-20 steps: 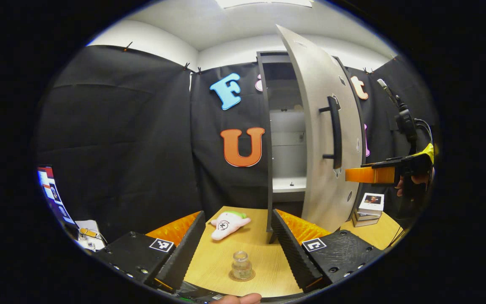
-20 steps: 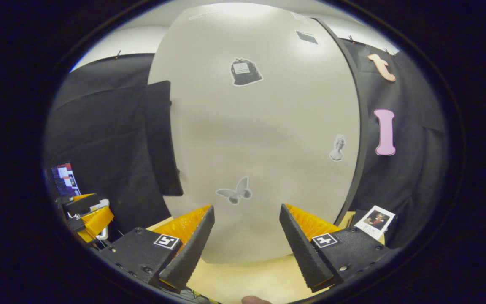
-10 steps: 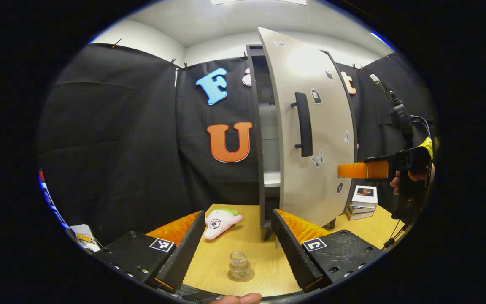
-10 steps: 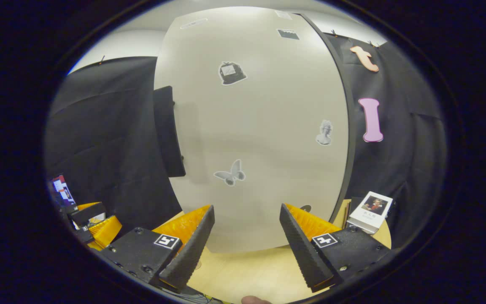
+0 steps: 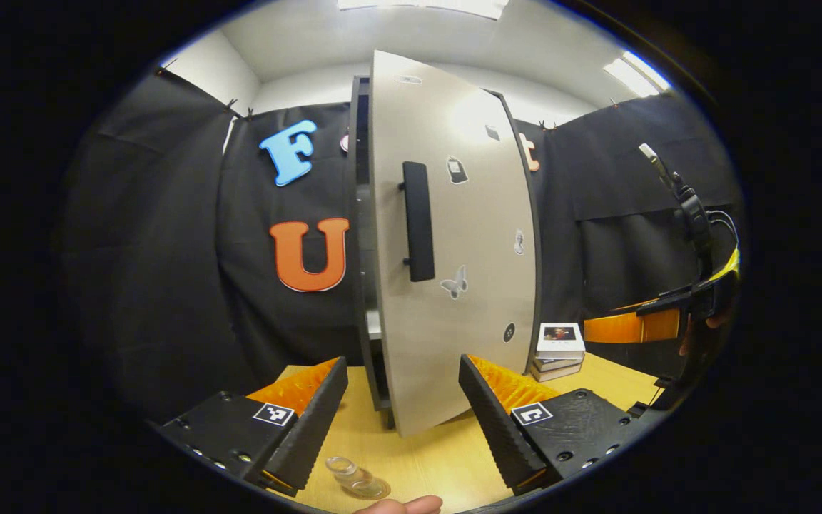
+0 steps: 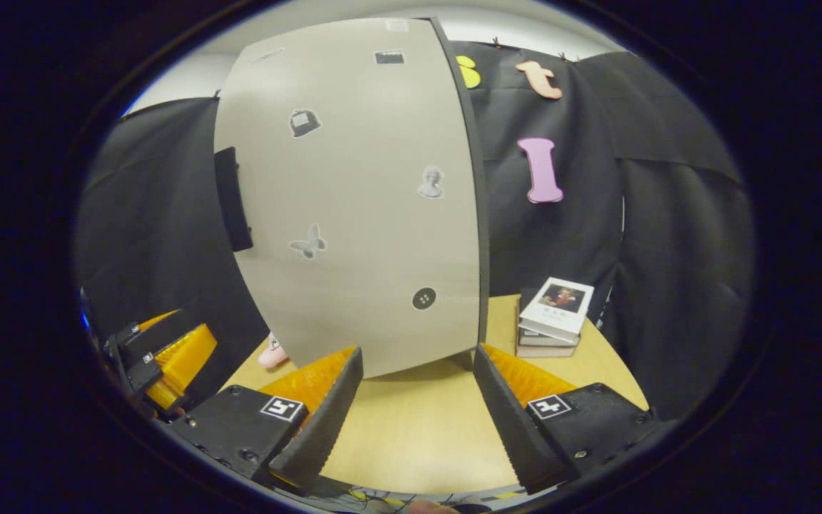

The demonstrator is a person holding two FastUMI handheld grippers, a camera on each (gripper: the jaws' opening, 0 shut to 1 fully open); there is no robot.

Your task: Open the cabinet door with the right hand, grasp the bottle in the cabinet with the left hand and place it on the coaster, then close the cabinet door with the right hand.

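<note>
Nearly there, to judge by the cabinet door: swung almost flat against the cabinet, with only a dark sliver of opening left along its left, handle-side edge. Hinged on the right, so the free edge with the black handle lies to the left. Long axis of both door and handle upright.

Bottle out of the cabinet and on the table, sitting on the coaster at the near edge, just near-left of the left gripper. Fingers of that one spread wide, holding nothing, and apart from the bottle (placing step done, it seems).

Right gripper likewise spread and empty, touching nothing. In the left gripper view, seen to the right of the cabinet and clear of the door. In its own view, door panel ahead and to the left, handle at the far left of the panel, a stack of books off to the right on the table.

So, for the last push: door face lying left and farther in from the right gripper, best pressed toward the handle side, away from the hinge. Left gripper arguably as close to the door, but closing assigned to the right. Worth minding the books and the cabinet's right edge on the way across.
</note>
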